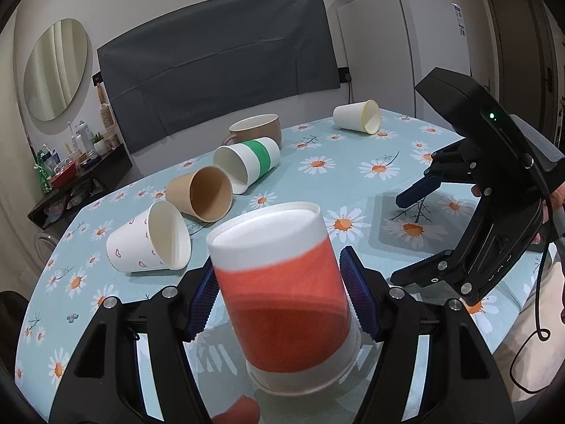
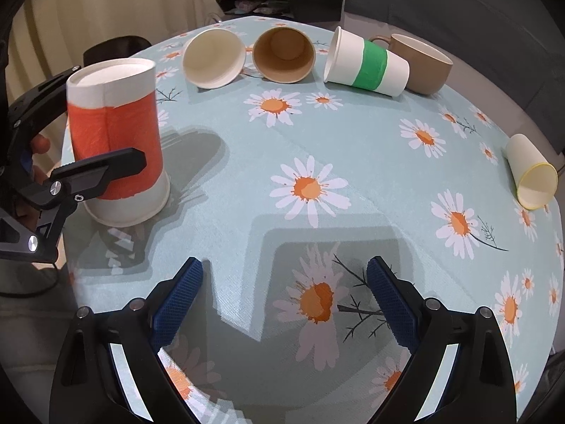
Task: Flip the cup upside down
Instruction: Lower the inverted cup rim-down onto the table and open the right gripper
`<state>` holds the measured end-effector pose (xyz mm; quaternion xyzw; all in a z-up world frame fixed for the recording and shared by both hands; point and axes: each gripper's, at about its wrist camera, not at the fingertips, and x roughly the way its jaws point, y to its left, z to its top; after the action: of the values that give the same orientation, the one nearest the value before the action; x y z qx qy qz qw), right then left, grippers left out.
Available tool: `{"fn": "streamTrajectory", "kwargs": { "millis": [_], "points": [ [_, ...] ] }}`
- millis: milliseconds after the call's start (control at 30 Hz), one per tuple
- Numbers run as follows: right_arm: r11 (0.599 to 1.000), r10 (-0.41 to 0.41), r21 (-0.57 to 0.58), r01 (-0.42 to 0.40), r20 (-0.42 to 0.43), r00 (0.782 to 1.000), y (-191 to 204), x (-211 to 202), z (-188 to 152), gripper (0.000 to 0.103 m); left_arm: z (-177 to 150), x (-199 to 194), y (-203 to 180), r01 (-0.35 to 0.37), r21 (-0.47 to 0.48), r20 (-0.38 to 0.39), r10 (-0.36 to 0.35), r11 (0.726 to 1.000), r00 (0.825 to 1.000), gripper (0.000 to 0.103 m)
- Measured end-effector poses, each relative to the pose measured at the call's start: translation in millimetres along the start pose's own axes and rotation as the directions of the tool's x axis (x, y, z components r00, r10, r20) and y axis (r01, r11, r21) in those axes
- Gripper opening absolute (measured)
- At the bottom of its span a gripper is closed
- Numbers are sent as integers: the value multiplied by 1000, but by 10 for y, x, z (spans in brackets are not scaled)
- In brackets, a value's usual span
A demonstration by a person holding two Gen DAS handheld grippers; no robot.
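Sitting mouth-down at the tabletop's [image 2: 353,162] left edge, base up: orange-banded cup [image 2: 116,141], tilting slightly. Bracketing it with fingers parted, pads beside the wall, actual contact hard to tell: left hand-held gripper [image 1: 282,300]. Lying on their sides behind: heart-print cup [image 1: 148,243], brown cup [image 2: 284,54], green-banded cup [image 2: 367,63]. Hovering low over the daisy cloth, jaws gaping wide on nothing: right hand-held gripper [image 2: 284,304].

Black hand-held gripper [image 2: 284,304] frames, ribbed blue finger pads [image 2: 178,298], silver screws, black cable.
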<state>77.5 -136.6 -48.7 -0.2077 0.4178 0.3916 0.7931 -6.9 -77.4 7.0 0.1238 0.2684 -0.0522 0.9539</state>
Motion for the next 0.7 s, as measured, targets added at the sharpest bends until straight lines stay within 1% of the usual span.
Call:
{"fn": "streamTrajectory", "kwargs": {
  "millis": [133, 167, 200, 333, 367, 500, 600, 700],
  "points": [
    [1000, 1, 2, -1, 4, 1000, 16, 7, -19, 90, -28, -26, -39, 13, 9, -1, -13, 1000, 1000, 67],
    [1000, 0, 1, 0, 6, 1000, 22, 1, -25, 90, -30, -35, -45, 17, 9, 1, -17, 1000, 1000, 70],
    [1000, -2, 1, 2, 7, 1000, 28, -2, -26, 90, -31, -43, -50, 21, 12, 3, -21, 1000, 1000, 75],
    [1000, 1, 6, -2, 17, 1000, 19, -21, -22, 90, -42, -80, -74, 27, 15, 12, -27, 1000, 1000, 81],
    [1000, 2, 7, -2, 20, 1000, 18, -32, -20, 90, -45, -87, -71, 33, 11, 9, -33, 999, 999, 84],
    [1000, 0, 10, 0, 34, 999, 26, -70, -21, 90, -68, -142, -65, 42, 9, 18, -42, 999, 999, 90],
    [1000, -1, 11, 1, 44, 999, 48, -89, -28, 90, -83, -189, -56, 59, 17, 21, -60, 998, 998, 92],
    [1000, -1, 13, 0, 52, 999, 79, -99, -40, 90, -101, -228, -61, 60, 24, 30, -60, 998, 998, 94]
  ]
}}
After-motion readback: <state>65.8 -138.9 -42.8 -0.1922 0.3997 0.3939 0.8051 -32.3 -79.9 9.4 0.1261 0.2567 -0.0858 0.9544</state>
